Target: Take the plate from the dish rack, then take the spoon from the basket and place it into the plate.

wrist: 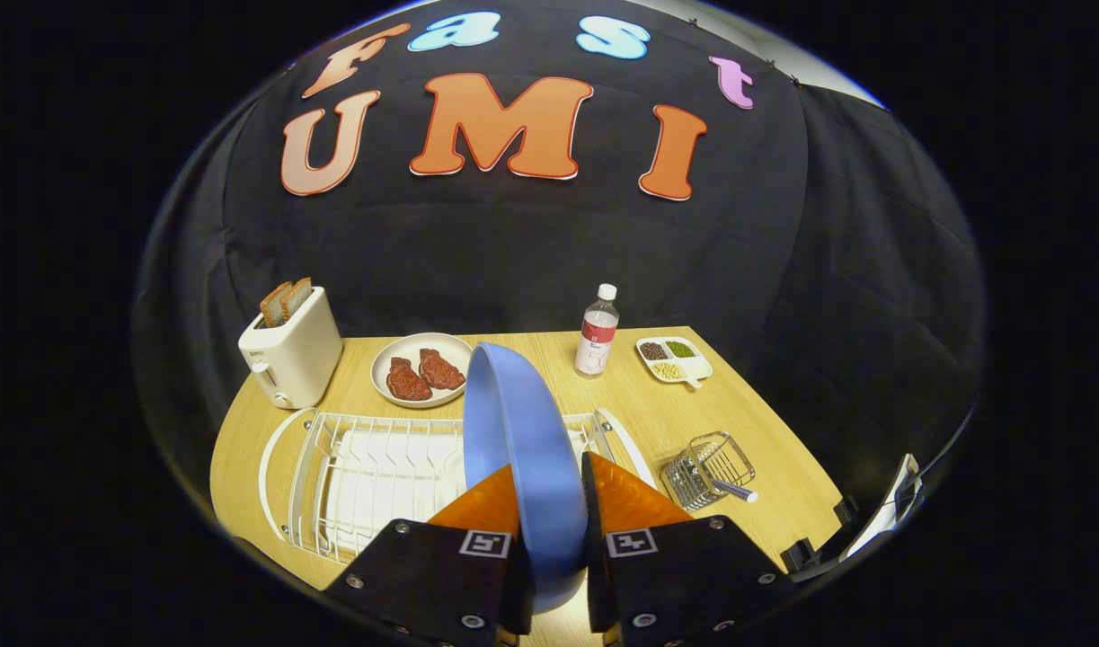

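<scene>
A blue plate (518,449) stands on edge between my two fingers, and my gripper (553,503) is shut on its rim. I hold the plate up over the white wire dish rack (369,472), which lies just below and to the left of the fingers. A small wire basket (706,467) sits on the table to the right of the rack, lying tilted, with a spoon handle (733,490) sticking out of it toward me.
On the wooden table (765,431), beyond the rack: a white toaster (290,350) with bread slices, a plate of meat pieces (420,370), a water bottle (597,332) and a small divided dish of beans (673,359). The table's right edge runs close behind the basket.
</scene>
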`<action>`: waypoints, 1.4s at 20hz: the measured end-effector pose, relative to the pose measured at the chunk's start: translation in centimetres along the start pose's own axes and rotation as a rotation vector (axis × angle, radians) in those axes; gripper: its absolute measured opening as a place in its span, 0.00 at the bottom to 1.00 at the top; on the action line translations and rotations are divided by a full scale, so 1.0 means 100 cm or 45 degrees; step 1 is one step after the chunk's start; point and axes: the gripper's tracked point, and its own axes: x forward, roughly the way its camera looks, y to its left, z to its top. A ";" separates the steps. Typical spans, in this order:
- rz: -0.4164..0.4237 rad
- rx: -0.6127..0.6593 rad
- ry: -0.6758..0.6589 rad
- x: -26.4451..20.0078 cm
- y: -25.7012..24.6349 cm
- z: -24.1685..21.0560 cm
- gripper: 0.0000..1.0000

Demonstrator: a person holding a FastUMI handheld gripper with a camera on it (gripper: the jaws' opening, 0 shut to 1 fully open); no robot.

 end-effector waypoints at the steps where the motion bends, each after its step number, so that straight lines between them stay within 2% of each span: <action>1: 0.004 0.018 0.005 -0.008 -0.003 -0.005 0.24; 18: 0.093 0.498 0.115 -0.098 -0.049 -0.129 0.24; 28: 0.189 0.781 0.260 -0.084 -0.041 -0.215 0.24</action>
